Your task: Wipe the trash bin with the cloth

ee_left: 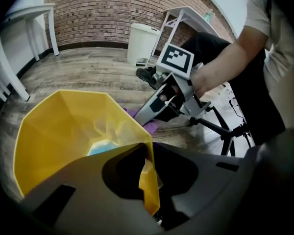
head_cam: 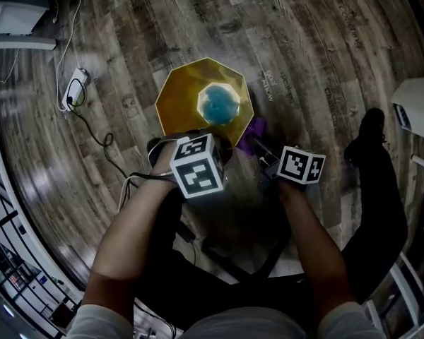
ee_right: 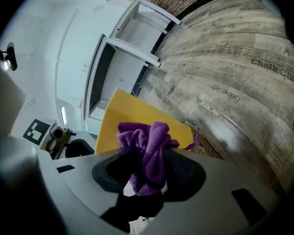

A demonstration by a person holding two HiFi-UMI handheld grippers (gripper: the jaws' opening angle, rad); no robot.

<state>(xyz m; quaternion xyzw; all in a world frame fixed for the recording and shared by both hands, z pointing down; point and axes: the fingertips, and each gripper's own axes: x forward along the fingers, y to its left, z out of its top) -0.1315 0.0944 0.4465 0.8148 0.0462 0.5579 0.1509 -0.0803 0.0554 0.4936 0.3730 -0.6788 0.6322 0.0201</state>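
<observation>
Your left tongs (ee_left: 149, 190) are closed down tight on the near rim of the trash bin (ee_left: 63, 136), with the thin yellow wall pinched between the two jaws, so that hand is the anchor and is not free to wipe. Your right tongs (ee_right: 147, 168) are clamped on the bunched purple cloth (ee_right: 147, 148), which bulges out ahead of the jaws. The bin stands upright on the wooden floor (head_cam: 304, 48) right in front of you, mouth up, with its faceted walls narrowing towards a blue patch (head_cam: 219, 104) at the bottom. What matters for the next stroke is this: from your right tongs the bin lies ahead and to your left. In the right gripper view its flat yellow outer wall fills the space directly behind the cloth. From the head view the cloth sits at the bin's right-hand outer side, near the rim and just beside your left tongs. I cannot tell whether the fabric already presses on the plastic or hangs just off it. The right hand is the one that carries the cloth and has the outer wall in reach, so my judgement is that you should push it leftward into that face. Then draw along the wall from rim towards base while the left hand braces the rim against the push.
</observation>
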